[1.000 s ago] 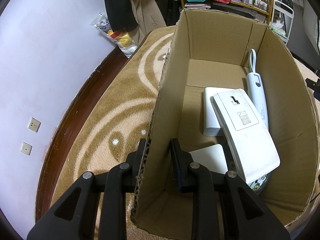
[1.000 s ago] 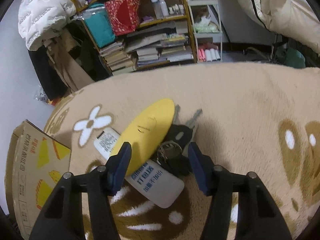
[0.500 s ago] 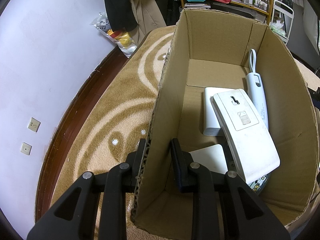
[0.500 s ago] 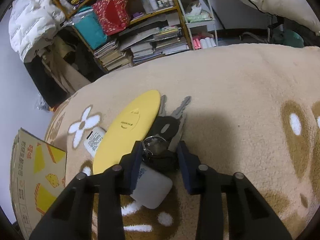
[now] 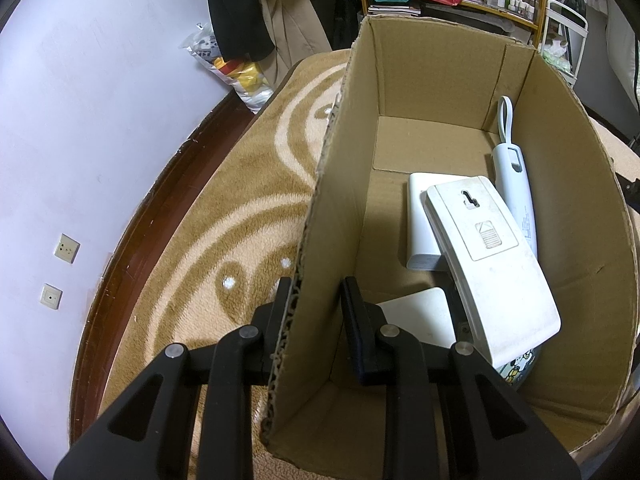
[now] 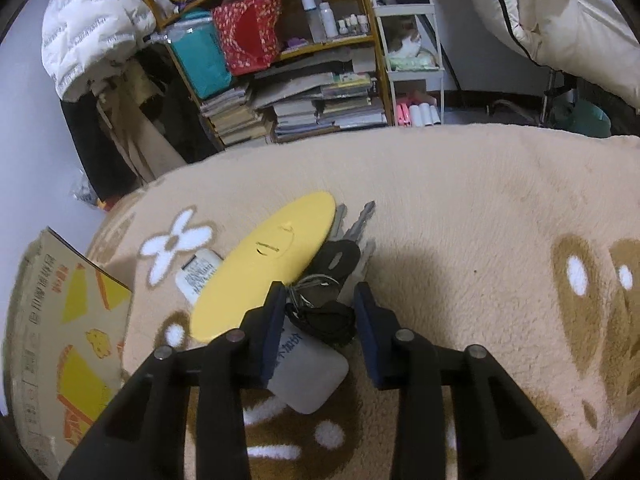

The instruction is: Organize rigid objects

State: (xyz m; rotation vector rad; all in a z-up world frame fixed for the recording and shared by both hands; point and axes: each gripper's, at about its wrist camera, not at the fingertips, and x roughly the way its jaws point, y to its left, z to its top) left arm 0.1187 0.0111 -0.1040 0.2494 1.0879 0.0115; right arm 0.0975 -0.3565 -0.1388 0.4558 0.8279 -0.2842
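On the rug, right gripper (image 6: 320,306) clamping key bunch (image 6: 332,280).

Both the left claw (image 5: 316,304) and the right claw (image 6: 320,308) are matte black plastic, each built of two angular arms with triangular cut-outs and round silver screw heads at the joints, ending in flat, dark blue-tinged finger pads (image 6: 273,332).

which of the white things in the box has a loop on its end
The long slim white device against the box's right wall; its loop points toward the far end. The other white items are flat slabs without loops.
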